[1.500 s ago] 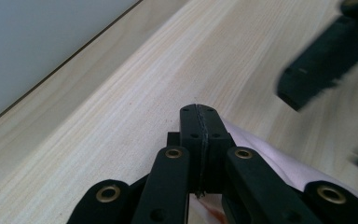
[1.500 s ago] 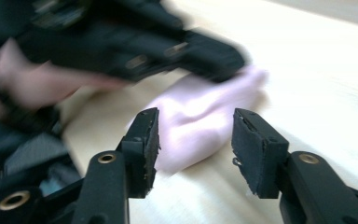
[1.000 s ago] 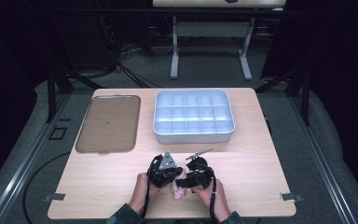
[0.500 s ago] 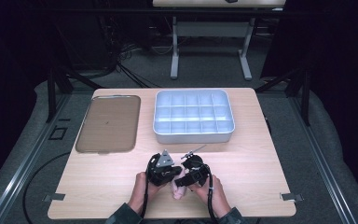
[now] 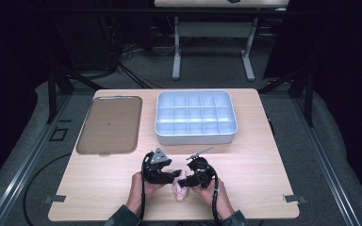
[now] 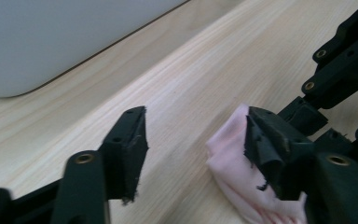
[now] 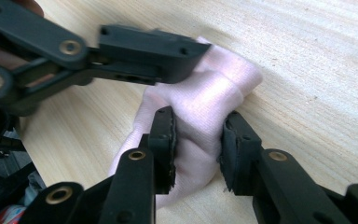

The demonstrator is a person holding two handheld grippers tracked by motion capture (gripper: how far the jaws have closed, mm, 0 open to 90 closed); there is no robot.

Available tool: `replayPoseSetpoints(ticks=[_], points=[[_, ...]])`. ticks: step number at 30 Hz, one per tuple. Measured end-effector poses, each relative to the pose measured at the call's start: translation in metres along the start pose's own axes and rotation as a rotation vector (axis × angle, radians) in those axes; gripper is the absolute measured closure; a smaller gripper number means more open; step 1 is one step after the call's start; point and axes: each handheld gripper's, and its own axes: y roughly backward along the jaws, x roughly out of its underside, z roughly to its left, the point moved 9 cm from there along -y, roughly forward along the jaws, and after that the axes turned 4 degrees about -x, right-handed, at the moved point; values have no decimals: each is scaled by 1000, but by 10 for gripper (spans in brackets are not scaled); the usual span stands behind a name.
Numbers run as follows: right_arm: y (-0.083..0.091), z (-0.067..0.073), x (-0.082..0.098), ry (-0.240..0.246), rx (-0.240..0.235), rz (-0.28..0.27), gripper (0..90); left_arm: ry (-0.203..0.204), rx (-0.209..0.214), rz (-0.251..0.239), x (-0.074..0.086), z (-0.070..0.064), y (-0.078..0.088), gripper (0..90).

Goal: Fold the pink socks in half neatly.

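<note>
**Pink cloth pinched at the near edge**

The cloth point(image 5: 179, 190) sits bunched on the surface point(image 5: 264, 165) near the front edge, right between both hands. The right tool point(image 7: 198, 140) has just been closing and its pads are clamped on a fold of the cloth. The left tool point(image 6: 193, 144) has just been opening: jaws apart, cloth lying by one jaw but not squeezed. Behind them are the divided bin point(image 5: 195, 136) and a flat tray point(image 5: 108, 125).
</note>
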Motion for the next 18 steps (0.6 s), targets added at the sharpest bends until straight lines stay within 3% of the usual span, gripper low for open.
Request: replayPoseSetpoints(ticks=[6,11,18], points=[[0,1,1,34,-9,-36,717,38,-43,2,9,13,12,213],[0,2,0,45,-1,-45,723,85,-94,33,31,27,26,185],[1,2,0,59,1,-49,724,112,-141,66,55,41,37,143]])
